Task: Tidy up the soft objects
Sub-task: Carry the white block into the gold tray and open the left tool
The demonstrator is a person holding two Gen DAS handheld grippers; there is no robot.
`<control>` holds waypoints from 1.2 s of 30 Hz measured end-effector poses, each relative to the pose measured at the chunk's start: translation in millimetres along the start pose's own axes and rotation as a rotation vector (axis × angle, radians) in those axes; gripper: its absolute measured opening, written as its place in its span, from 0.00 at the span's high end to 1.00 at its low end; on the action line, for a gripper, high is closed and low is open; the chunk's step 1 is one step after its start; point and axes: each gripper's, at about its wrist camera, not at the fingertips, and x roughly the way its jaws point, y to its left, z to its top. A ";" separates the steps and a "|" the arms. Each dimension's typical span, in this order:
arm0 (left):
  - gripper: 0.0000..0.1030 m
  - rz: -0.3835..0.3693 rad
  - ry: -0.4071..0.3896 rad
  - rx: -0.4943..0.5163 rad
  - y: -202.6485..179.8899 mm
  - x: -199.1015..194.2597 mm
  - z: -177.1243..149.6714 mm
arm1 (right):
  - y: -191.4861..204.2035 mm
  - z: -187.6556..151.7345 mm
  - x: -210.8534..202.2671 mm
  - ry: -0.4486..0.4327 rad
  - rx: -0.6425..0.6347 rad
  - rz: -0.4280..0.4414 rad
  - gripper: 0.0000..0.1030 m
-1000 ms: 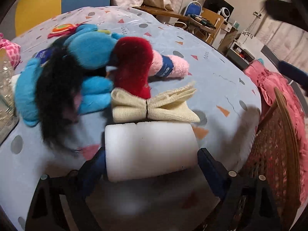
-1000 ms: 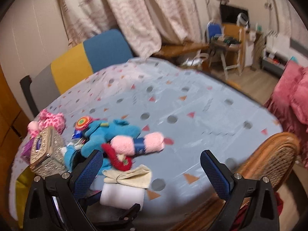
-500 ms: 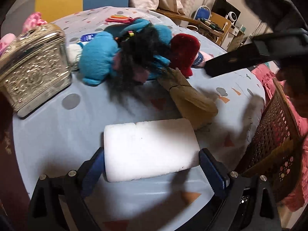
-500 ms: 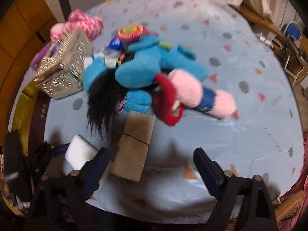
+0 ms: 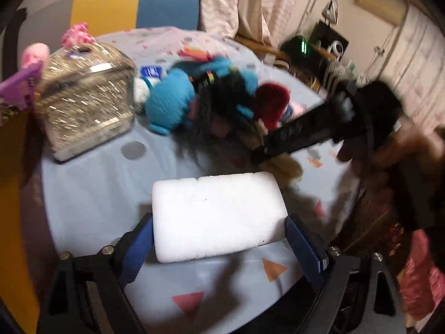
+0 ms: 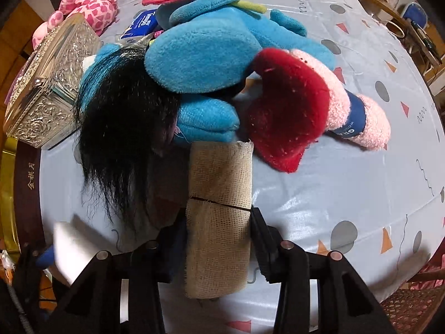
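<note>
My left gripper [image 5: 219,231] is shut on a white foam block [image 5: 218,217], held above the near table edge; the block also shows blurred in the right wrist view [image 6: 78,247]. My right gripper [image 6: 219,239] is shut on a beige woven cloth bundle [image 6: 219,217] tied with a dark thread. Just beyond it lies a pile: a blue plush toy [image 6: 205,53], a black wig [image 6: 122,122], a red plush piece [image 6: 289,114] and a pink fuzzy sock [image 6: 361,119]. In the left wrist view the right gripper [image 5: 303,136] reaches into the pile.
A silver embossed box [image 6: 47,89] stands left of the pile, with a pink plush [image 6: 83,8] behind it. The round table [image 6: 347,189] has a pale blue patterned cover. A wicker chair [image 6: 411,303] sits at the right edge. A yellow and blue chair [image 5: 133,8] stands behind.
My right gripper has dropped to the table and closed on the beige cloth bundle. My left gripper has kept hold of the foam block and turned slightly left.
</note>
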 end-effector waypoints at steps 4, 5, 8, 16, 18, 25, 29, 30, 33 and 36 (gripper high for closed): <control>0.10 -0.017 -0.075 -0.050 11.6 -38.8 4.4 | -0.4 -3.2 0.1 -0.006 -0.007 -0.015 0.56; 0.10 -0.023 -0.094 -0.067 15.7 -49.3 5.7 | 6.7 -1.2 3.1 -0.008 -0.017 -0.028 0.56; 0.10 -0.030 -0.155 -0.141 35.2 -85.0 7.9 | 11.3 -3.9 4.7 -0.018 -0.031 -0.048 0.55; 0.09 0.175 -0.276 -0.433 141.7 -148.2 18.5 | 13.8 -9.3 4.0 -0.030 -0.034 -0.048 0.55; 0.09 0.242 -0.255 -0.484 173.6 -143.4 20.8 | 15.4 -8.8 6.0 -0.034 -0.036 -0.050 0.55; 0.04 0.400 -0.144 -0.555 235.8 -98.4 29.2 | 14.5 1.2 12.1 -0.038 -0.034 -0.043 0.55; 0.00 0.439 -0.086 -0.548 258.4 -67.8 44.0 | 11.6 0.8 6.0 -0.040 -0.033 -0.043 0.55; 0.00 0.439 -0.068 -0.551 261.9 -61.9 47.8 | 10.7 -3.3 -0.1 -0.040 -0.030 -0.042 0.55; 0.00 0.438 -0.081 -0.553 266.4 -57.3 53.4 | 9.9 -0.8 2.1 -0.044 -0.030 -0.045 0.55; 0.00 0.450 -0.112 -0.562 265.1 -64.3 49.0 | 11.9 0.4 3.4 -0.048 -0.029 -0.049 0.55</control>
